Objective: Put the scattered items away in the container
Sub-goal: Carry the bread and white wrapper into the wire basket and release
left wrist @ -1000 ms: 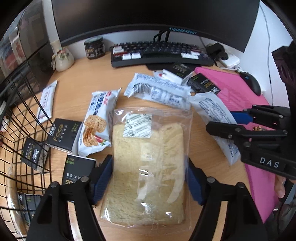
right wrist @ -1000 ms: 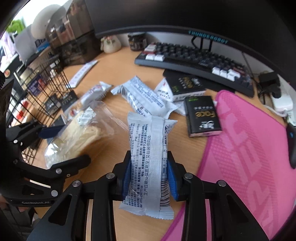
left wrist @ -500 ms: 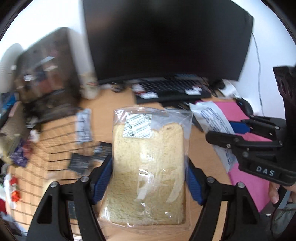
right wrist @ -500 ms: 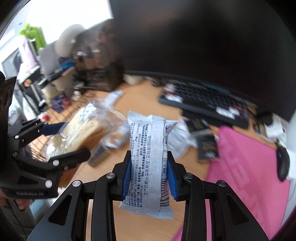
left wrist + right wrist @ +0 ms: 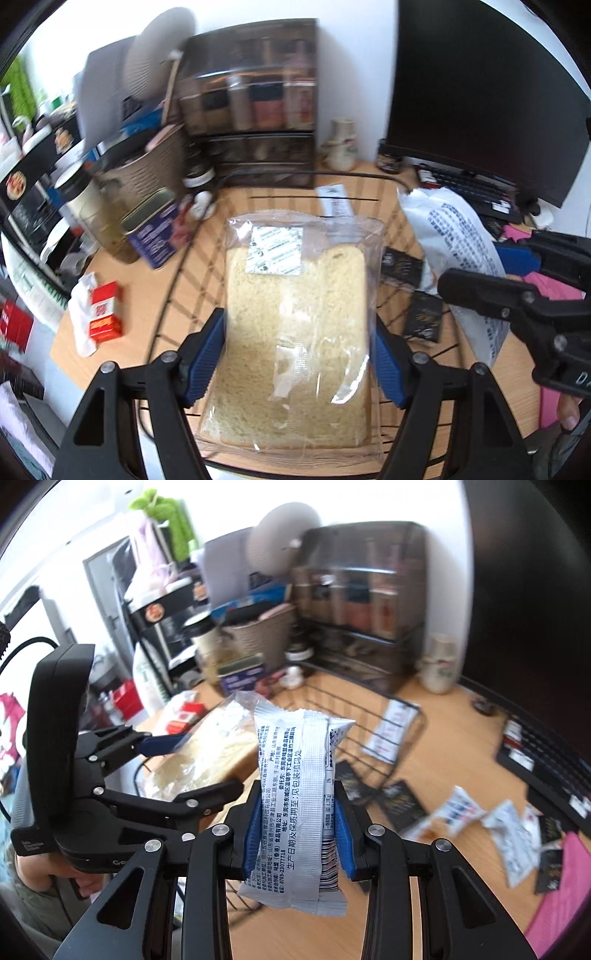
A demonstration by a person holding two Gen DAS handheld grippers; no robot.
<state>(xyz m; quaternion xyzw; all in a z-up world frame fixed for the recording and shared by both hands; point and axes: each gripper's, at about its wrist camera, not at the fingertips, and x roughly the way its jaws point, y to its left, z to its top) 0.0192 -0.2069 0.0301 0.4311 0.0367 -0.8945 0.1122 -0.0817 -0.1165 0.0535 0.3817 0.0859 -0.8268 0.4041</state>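
The carry-to-container step is in hand, and both claws are loaded. The left gripper clamps a clear bag of sliced bread by its two long edges, the blue pads pressing its sides, and the bag hangs over the black wire basket, whose floor wires show beneath and ahead of the claw. The right gripper is closed on one silver snack packet, held upright between its pads; the basket lies ahead of and below this claw, past the packet's top edge, with the left gripper just off to its left side. The next move, as I judge it, calls for lowering the bread nearer the basket floor before parting the pads, then bringing the silver packet forward over the rim and letting it go beside the bread, keeping the two claws from knocking each other. Counted: one bread bag, one silver packet in hand, one basket, at least two black boxes to the right of the left claw, apparently inside the wires, and about four loose packets on the desk to the right of the right claw, though blur makes that last count uncertain.
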